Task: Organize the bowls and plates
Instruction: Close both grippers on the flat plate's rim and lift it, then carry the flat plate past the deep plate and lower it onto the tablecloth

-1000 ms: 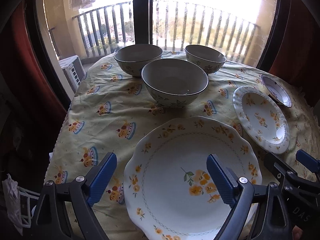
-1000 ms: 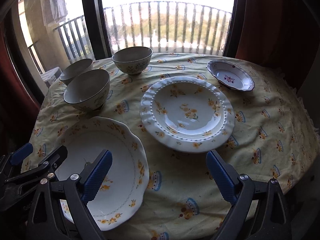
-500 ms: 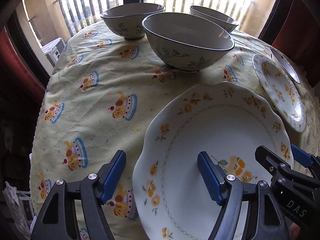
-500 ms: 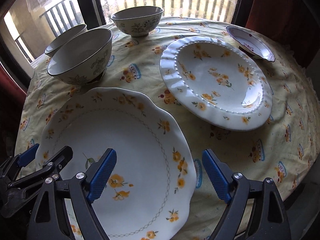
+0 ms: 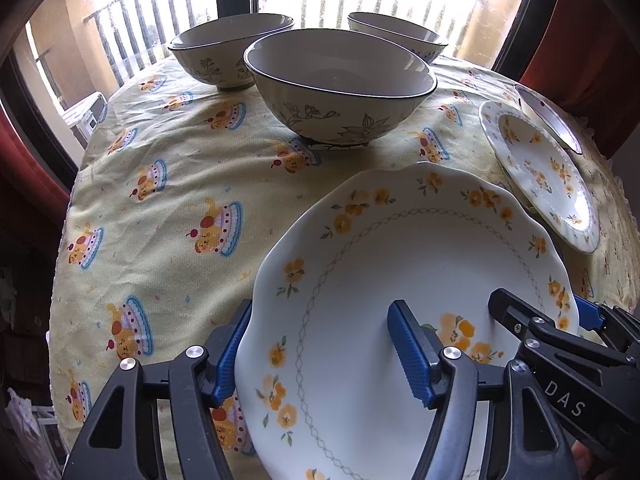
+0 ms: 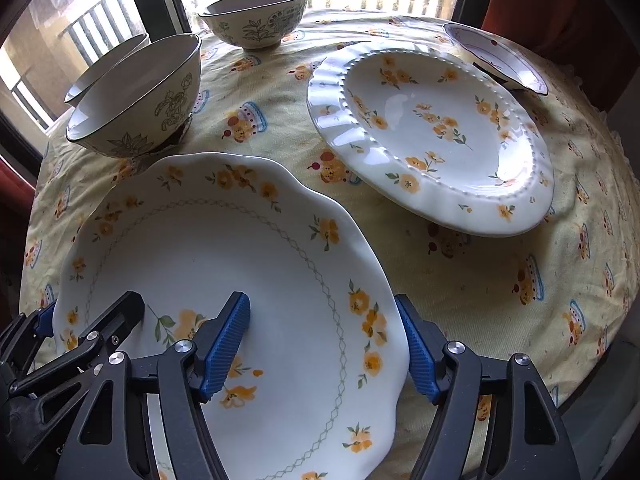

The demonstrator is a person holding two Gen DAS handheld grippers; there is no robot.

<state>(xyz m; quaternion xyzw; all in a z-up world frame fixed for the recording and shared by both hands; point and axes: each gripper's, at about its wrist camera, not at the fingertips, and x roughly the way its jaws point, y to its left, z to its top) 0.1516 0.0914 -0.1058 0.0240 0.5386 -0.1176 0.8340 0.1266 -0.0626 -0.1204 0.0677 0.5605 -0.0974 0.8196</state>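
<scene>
A large scalloped white plate with yellow flowers lies at the near edge of the table. My left gripper straddles its left rim, with one blue pad outside against the edge and the other over the plate's well. Its jaws are closing. My right gripper straddles the same plate's right rim in the same way and is also closing. Neither pair of pads clamps the rim. Each gripper also shows in the other's view: the right gripper and the left gripper.
Three floral bowls stand behind the plate: a near bowl, a left bowl and a far bowl. A ribbed flowered plate and a small purple-rimmed dish lie to the right. A yellow tablecloth covers the round table by a balcony window.
Both grippers have come down onto the large plate and tipped more steeply. Their jaws have narrowed, and each now has a rim of the plate between its fingers.
</scene>
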